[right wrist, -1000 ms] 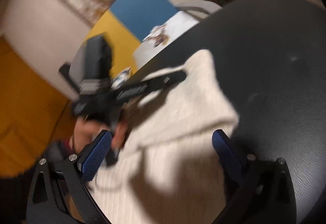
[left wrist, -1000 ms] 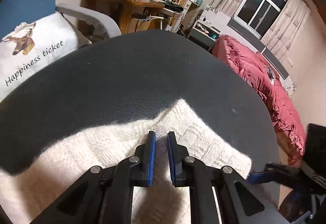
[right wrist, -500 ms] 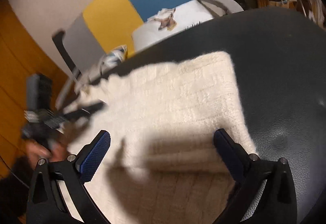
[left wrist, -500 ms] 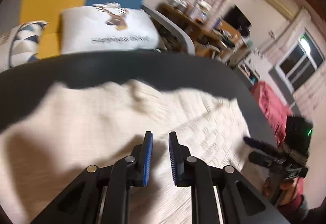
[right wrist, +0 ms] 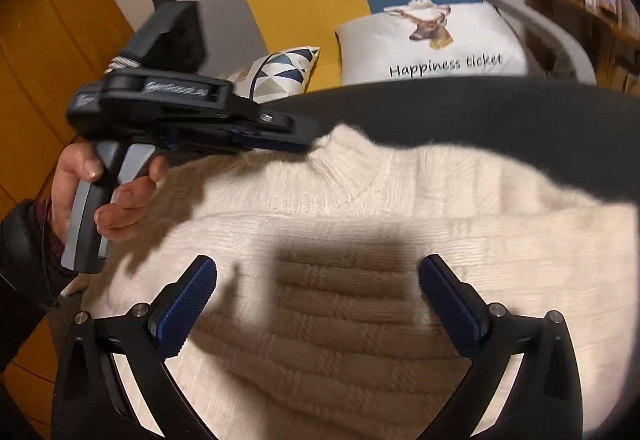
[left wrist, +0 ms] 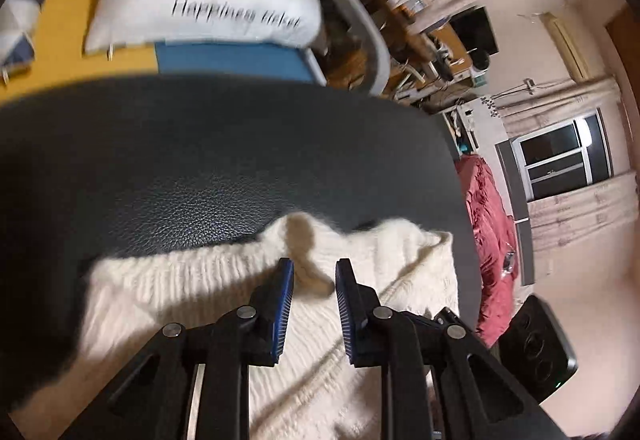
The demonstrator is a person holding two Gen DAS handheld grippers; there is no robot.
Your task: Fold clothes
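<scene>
A cream knit sweater (right wrist: 440,200) lies spread on the round black leather table (right wrist: 480,108), its ribbed collar toward the far edge. My left gripper (left wrist: 314,272) hovers at the collar edge of the sweater (left wrist: 192,280). Its jaws are opening, with a narrow gap between the blue pads, which do not press on the cloth. Seen from the right wrist, a hand (right wrist: 76,168) holds the left gripper (right wrist: 308,138) by its handle, fingertips at the collar's left side. My right gripper (right wrist: 318,280) stands wide open above the sweater's middle, nothing between its fingers.
Behind the table is a yellow, blue and grey sofa with a white "Happiness ticket" cushion (right wrist: 432,40) and a triangle-patterned cushion (right wrist: 280,72). A cluttered wooden desk (right wrist: 580,0) stands at the far right. Red bedding (left wrist: 492,220) lies beyond the table's right edge.
My left gripper has swung from the sweater's right corner to its collar and rolled, its jaws a little wider. My right gripper, still wide open, has moved over the sweater's middle.
</scene>
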